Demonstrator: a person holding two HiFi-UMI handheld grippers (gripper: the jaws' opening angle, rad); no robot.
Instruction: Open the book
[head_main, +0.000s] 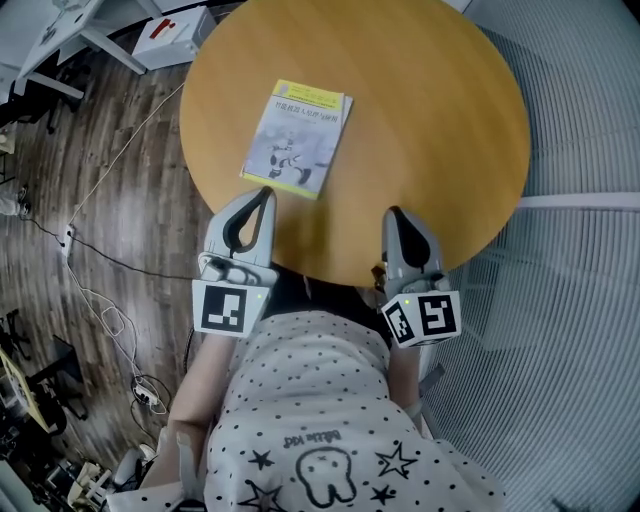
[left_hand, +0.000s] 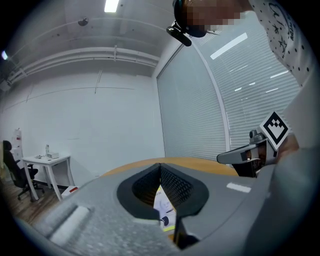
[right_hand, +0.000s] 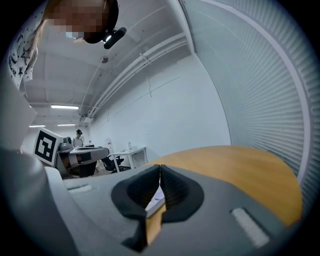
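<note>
A closed book (head_main: 297, 136) with a pale cover and yellow bands lies flat on the round wooden table (head_main: 430, 110), left of the middle. My left gripper (head_main: 265, 192) is shut and empty, its tips just short of the book's near edge. In the left gripper view a strip of the book (left_hand: 164, 207) shows through the gap behind the closed jaws of the left gripper (left_hand: 160, 164). My right gripper (head_main: 394, 212) is shut too, holding nothing, over the table's near edge and well right of the book. The right gripper (right_hand: 160, 165) has its jaws touching, and the book (right_hand: 154, 198) shows behind them.
The table's near rim (head_main: 330, 275) runs between both grippers and the person's dotted shirt. Cables (head_main: 100, 270) trail over the wooden floor on the left. White desks (head_main: 60, 40) and a white box (head_main: 172, 38) stand at the far left. Window blinds (head_main: 580, 130) fill the right side.
</note>
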